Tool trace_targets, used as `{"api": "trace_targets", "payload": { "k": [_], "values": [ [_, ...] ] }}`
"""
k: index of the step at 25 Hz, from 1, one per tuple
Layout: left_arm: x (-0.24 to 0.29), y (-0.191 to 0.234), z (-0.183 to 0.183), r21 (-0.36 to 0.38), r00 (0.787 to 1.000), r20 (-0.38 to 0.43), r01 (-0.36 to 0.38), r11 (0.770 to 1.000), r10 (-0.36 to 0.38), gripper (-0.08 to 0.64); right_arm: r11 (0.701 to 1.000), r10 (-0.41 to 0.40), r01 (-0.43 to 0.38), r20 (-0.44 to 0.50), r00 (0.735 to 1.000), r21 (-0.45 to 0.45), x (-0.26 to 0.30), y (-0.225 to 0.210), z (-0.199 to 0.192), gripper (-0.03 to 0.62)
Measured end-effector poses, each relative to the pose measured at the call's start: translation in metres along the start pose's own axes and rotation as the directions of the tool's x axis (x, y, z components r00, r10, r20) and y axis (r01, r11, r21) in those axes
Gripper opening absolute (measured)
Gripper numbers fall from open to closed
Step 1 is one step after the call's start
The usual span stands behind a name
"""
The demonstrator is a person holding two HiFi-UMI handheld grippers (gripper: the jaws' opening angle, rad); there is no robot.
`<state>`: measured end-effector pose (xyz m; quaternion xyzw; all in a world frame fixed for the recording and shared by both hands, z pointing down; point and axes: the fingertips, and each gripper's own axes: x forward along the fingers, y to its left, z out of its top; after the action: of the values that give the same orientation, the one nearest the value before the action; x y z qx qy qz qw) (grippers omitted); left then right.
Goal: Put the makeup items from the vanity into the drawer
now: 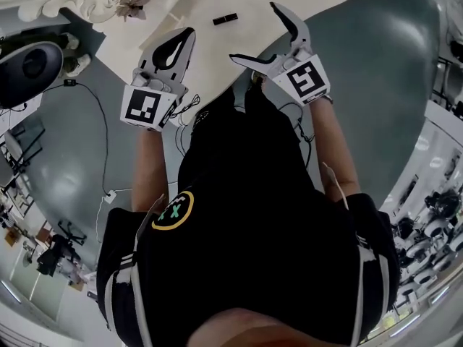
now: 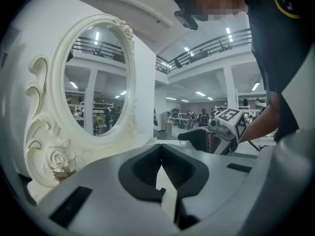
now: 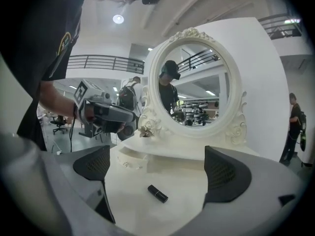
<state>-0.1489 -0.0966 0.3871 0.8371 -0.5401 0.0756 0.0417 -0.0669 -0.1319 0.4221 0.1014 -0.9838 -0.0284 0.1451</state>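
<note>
Sm. black lipstick tube [image 3: 158, 193] lay on its side on white vanity top [image 3: 189, 200]. Right gripper [image 3: 160, 170] jaws were wide apart w/ nothing between. Left gripper [image 2: 161, 157] jaws were together, empty.

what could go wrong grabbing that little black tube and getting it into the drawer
The black tube lies on its side on the smooth vanity top. An off-centre close by the wide-open right gripper might roll it away. The small drawer looks only slightly pulled out, so a drop could miss it.
</note>
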Motion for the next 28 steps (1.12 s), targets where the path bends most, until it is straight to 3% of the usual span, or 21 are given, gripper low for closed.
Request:
{"api": "trace_targets", "payload": {
  "k": [8, 15, 23, 28],
  "values": [
    [0.002, 0.002, 0.004, 0.003, 0.999, -0.021, -0.038, 0.999, 0.038, 0.020, 0.996, 0.086, -0.083, -0.141, 0.986, 0.024, 0.054, -0.014, -0.083, 0.598],
    [-0.002, 0.004, 0.001, 0.002, 0.997, -0.034, -0.062, 0.998, 0.062, 0.020, 0.986, 0.163, -0.161, -0.303, 0.939, 0.032, 0.092, -0.017, -0.158, 0.598],
    [-0.006, 0.010, -0.002, 0.002, 0.995, -0.049, -0.082, 0.997, 0.082, 0.020, 0.973, 0.215, -0.230, -0.427, 0.878, 0.017, 0.109, -0.014, -0.199, 0.598],
    [-0.007, 0.011, -0.003, -0.002, 0.995, -0.048, -0.085, 0.996, 0.085, 0.020, 0.970, 0.214, -0.241, -0.449, 0.867, -0.004, 0.109, -0.015, -0.201, 0.598]
  ]
}}
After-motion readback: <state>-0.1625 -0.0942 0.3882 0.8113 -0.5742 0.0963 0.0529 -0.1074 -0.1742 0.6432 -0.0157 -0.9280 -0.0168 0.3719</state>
